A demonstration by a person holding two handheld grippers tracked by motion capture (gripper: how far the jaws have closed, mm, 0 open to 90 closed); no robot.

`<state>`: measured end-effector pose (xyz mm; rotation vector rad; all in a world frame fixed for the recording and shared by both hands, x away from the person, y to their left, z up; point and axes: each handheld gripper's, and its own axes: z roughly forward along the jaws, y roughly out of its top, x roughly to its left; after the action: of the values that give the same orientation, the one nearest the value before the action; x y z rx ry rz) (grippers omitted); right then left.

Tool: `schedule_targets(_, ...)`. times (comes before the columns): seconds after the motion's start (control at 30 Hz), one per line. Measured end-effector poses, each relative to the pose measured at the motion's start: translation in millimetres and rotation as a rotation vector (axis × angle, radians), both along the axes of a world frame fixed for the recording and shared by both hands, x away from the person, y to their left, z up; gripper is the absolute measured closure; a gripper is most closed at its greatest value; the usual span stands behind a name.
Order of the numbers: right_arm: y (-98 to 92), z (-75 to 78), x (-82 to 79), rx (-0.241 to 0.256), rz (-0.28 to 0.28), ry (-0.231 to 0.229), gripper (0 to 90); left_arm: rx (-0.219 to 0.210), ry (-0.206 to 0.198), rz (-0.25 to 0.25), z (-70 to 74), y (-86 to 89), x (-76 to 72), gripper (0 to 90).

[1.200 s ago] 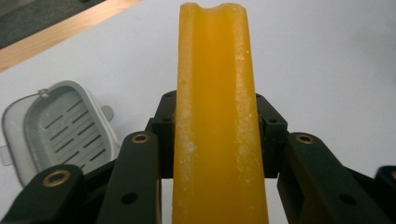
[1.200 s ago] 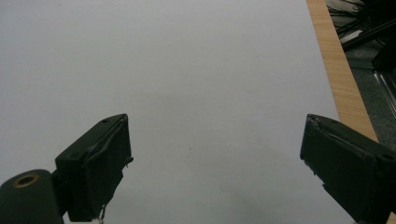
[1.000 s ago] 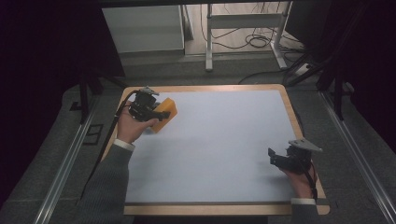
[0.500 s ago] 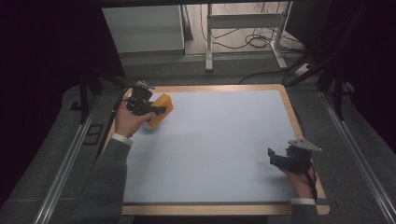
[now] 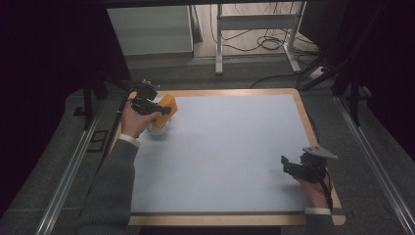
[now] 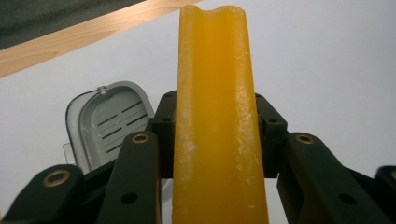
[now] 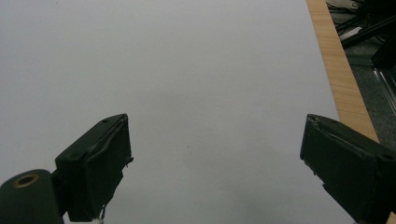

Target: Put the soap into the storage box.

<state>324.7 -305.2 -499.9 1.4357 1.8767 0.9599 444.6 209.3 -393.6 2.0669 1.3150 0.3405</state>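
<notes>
A pale blue mat (image 5: 230,156) on a wood-edged table is filling the high view; the left gripper (image 5: 161,109) is clamping an orange bar (image 5: 165,104) at the far left corner, while the right gripper (image 5: 285,166) is idling near the right edge. In the left gripper view, the bar is standing pinched between the jaws above a grey slotted dish (image 6: 108,120); lowering it slowly and squarely into that dish looks wisest. In the right gripper view, the jaws are gaping wide over bare mat, holding nothing

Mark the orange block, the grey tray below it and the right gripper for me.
orange block (image 6: 217,116), left gripper view, middle of its long face.
grey tray (image 6: 109,122), left gripper view, slotted floor.
right gripper (image 7: 215,172), right gripper view, midway between its fingertips.
</notes>
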Motion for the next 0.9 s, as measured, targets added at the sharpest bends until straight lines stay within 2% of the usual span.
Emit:
schedule_targets(0.47, -1.3, -0.2, 0.1, 0.0, -0.007, -0.001, 8.9, -0.017, 0.039, 0.074, -16.1, 11.5, 22.4, 61.3)
schedule_targets(0.7, -2.0, -0.4, 0.2, 0.0, -0.009, -0.001, 8.8, -0.029, 0.049, 0.114, -24.9, 16.9, 30.0, 61.3)
schedule_targets(0.8, -2.3, -0.5, 0.3, 0.001, -0.01, -0.001, 8.8, -0.042, 0.066, 0.121, -29.2, 20.4, 32.5, 61.3)
schedule_targets(0.9, -2.4, -0.6, 0.3, 0.0, -0.01, -0.001, 8.8, -0.036, 0.073, 0.137, -32.6, 23.6, 34.2, 61.3)
